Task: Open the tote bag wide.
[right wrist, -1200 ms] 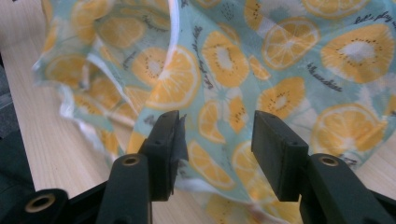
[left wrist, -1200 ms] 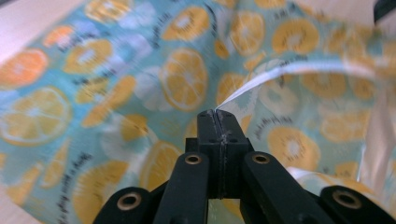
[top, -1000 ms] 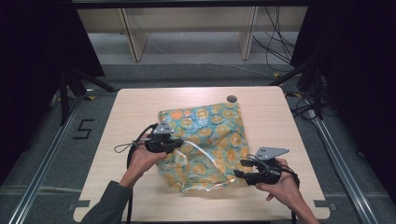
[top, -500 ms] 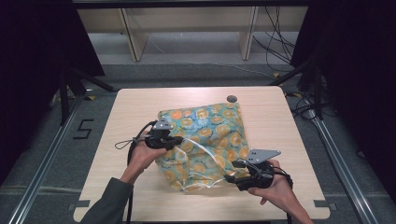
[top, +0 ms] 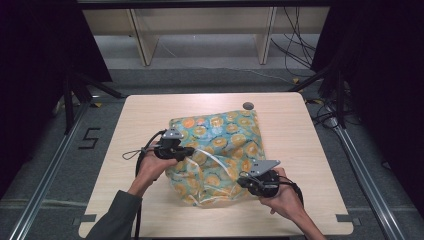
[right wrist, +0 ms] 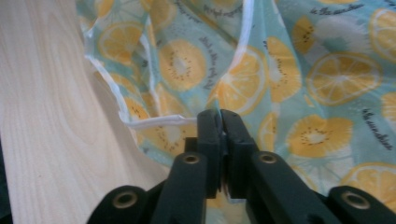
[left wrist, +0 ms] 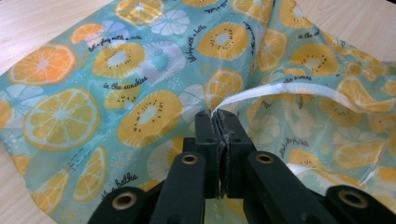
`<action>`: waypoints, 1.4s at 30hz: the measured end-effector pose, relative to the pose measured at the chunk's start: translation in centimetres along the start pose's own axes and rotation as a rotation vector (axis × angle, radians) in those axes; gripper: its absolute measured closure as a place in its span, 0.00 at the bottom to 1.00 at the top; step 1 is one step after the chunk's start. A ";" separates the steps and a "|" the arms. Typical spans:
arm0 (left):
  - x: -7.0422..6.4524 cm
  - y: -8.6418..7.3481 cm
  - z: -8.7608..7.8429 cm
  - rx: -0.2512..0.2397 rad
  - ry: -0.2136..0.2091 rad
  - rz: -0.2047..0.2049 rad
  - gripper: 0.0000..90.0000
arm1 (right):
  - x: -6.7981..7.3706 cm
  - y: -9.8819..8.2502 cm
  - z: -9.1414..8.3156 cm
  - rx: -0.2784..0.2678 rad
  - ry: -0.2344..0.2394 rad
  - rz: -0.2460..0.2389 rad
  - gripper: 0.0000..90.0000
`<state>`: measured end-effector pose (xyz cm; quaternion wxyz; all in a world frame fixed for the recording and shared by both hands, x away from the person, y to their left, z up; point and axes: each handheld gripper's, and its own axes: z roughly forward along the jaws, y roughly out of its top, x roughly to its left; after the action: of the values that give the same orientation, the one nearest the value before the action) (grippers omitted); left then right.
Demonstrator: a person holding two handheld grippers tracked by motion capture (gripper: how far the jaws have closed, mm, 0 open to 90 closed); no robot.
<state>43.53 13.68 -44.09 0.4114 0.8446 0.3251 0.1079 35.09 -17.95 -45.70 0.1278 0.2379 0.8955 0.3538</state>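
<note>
While one fruit-print cloth (top: 220, 150) lay crumpled near the middle of the single wooden table (top: 300, 130), two grippers worked at its near half. The left gripper (top: 189, 151) sat at the cloth's left edge, its jaws clamped together on the white hem (left wrist: 280, 89), which ran off taut across the print. The right gripper (top: 243, 180) sat at the cloth's near right corner, its jaws likewise pinched onto a fold of the fabric beside the hem. One small dark round mark (top: 248, 105) lay on the table just beyond the cloth's far right corner. Two cables trailed from the grippers, the left one looping over the bare wood left of the cloth.
</note>
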 end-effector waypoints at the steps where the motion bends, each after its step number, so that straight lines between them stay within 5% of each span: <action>1: 0.0 -0.1 0.0 -0.001 -0.003 -0.016 0.96 | -0.1 0.1 -0.1 -0.008 -0.006 0.006 1.00; 3: 0.3 -0.1 0.0 -0.002 -0.011 -0.007 0.96 | -0.8 0.6 -0.6 -0.038 0.007 0.010 1.00; 4: 0.1 -0.3 0.1 -0.019 -0.005 -0.043 0.95 | -1.2 1.0 -0.8 -0.072 0.005 0.023 1.00; 6: 0.3 -0.4 -0.1 0.009 -0.014 -0.005 0.94 | -2.5 2.0 -1.4 -0.118 -0.011 0.056 1.00; 12: -0.1 -1.8 -0.1 0.056 -0.082 -0.019 0.83 | -7.4 5.9 -1.9 -0.240 -0.114 0.111 1.00; 17: -0.9 -1.7 -1.8 0.058 -0.076 -0.017 0.64 | -9.2 6.8 0.3 -0.233 -0.119 0.184 1.00; 21: -3.1 -1.1 -4.4 0.010 -0.055 -0.022 0.48 | -10.6 7.2 1.9 -0.163 -0.119 0.224 1.00; 24: -5.4 -0.9 -5.2 -0.016 -0.095 -0.009 0.41 | -11.1 7.7 2.6 -0.156 -0.125 0.251 1.00; 27: -7.1 -1.3 -3.8 0.072 -0.075 0.046 0.34 | -11.6 7.9 2.9 -0.160 -0.149 0.220 1.00; 29: -7.1 -1.8 -1.9 0.158 -0.001 0.122 0.39 | -11.8 7.8 2.9 -0.144 -0.134 0.213 1.00; 31: -6.3 -2.0 -1.0 0.161 -0.031 0.192 0.76 | -11.6 7.7 3.0 -0.143 -0.136 0.230 1.00; 33: -5.0 -1.4 -0.9 0.113 0.017 0.167 0.93 | -11.6 7.5 2.8 -0.121 -0.138 0.222 1.00; 37: -0.9 0.3 -2.0 0.017 0.068 0.089 0.99 | -11.8 6.7 2.7 -0.110 -0.132 0.259 1.00; 38: 0.4 0.7 -2.0 -0.019 0.083 0.038 0.99 | -11.8 6.5 2.7 -0.101 -0.131 0.255 1.00; 40: 2.6 0.7 -1.5 -0.004 0.151 0.003 0.99 | -11.9 5.9 3.0 -0.094 -0.127 0.264 1.00; 42: 4.4 0.0 -0.3 0.018 0.172 -0.048 0.99 | -11.7 5.4 3.6 -0.096 -0.123 0.281 0.99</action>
<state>46.70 16.67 -44.25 0.3770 0.8278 0.3804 0.1670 48.34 -18.46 -43.80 0.1431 0.3758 0.8259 0.3952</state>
